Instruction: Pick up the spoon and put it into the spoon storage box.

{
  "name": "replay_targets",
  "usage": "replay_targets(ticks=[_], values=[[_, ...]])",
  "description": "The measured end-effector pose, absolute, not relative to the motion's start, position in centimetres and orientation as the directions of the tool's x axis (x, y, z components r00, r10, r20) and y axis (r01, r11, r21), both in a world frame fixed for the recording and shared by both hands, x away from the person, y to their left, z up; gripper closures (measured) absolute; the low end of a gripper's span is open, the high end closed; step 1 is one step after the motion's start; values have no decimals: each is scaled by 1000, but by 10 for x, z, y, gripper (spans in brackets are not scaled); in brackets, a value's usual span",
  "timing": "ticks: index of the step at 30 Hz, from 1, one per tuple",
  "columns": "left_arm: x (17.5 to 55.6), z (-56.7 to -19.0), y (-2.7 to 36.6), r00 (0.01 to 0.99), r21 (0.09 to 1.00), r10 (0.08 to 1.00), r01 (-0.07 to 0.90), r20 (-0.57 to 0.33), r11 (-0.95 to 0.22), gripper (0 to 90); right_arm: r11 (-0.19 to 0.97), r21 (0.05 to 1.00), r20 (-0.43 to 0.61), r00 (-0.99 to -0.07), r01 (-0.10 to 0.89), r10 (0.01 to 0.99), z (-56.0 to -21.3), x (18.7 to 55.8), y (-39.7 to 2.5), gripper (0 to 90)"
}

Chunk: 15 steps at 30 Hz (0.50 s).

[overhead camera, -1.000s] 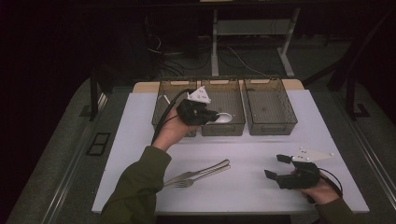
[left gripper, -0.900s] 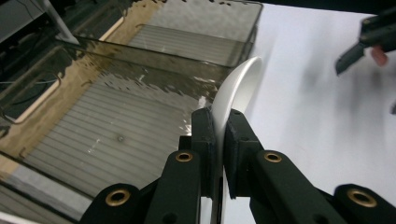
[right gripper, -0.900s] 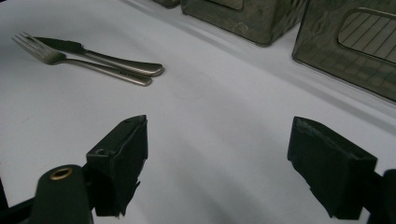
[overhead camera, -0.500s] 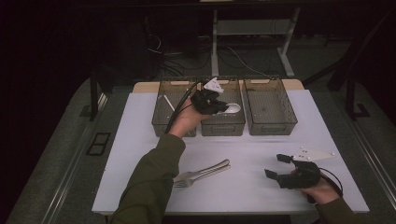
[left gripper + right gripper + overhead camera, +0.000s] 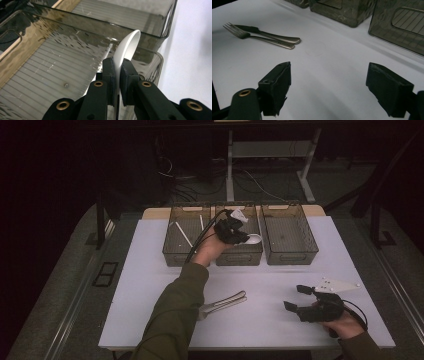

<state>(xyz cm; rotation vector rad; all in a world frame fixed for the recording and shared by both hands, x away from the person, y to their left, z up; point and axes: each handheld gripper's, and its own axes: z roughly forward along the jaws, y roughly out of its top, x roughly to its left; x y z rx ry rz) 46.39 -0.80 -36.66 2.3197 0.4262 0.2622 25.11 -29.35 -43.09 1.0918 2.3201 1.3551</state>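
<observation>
In the high view, the left tongs (image 5: 244, 239) are hovering over the middle bin (image 5: 239, 255) of three smoky plastic bins standing in a row at the far side of the white tabletop (image 5: 150, 270), and they are clamping a white plastic spoon (image 5: 253, 238) whose bowl is poking out toward the right bin (image 5: 289, 251). The left bin (image 5: 186, 254) is already holding a few pale, stick-like pieces, too small to name, so the sorting is looking partly done — the spoon is not yet released, and a metal fork and knife (image 5: 225, 301) are lying together on the tabletop, well nearer the person than the middle bin. The right tongs (image 5: 298, 298) are resting low on the tabletop, further right than the cutlery. In the left gripper view, the spoon (image 5: 126, 48) is sitting edge-on between jaws closed tight on its handle, its bowl hanging above the ribbed floor of the middle bin (image 5: 42, 72), close to that bin's wall. In the right gripper view, the right tongs (image 5: 337, 87) are gaping wide and holding nothing, with the fork (image 5: 259, 38) and knife (image 5: 270, 34) lying side by side ahead — apparently the pieces left to sort. No brand, label or writing is showing readably anywhere.
</observation>
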Motion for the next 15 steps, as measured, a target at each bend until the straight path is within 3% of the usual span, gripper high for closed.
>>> replay_targets(ticks=[2, 5, 15], values=[[464, -368, -8, 923, 706, 381, 235, 53, -668, 816, 292, 826, 154, -691, 482, 706, -431, 251, -293, 199], [464, -368, -8, 921, 717, 389, 246, 38, -653, 731, 293, 825, 154, -691, 484, 706, -431, 251, -293, 199], [456, -362, 2, 927, 743, 375, 251, 0, -621, 569, 296, 823, 153, -691, 485, 707, -432, 251, -293, 199]])
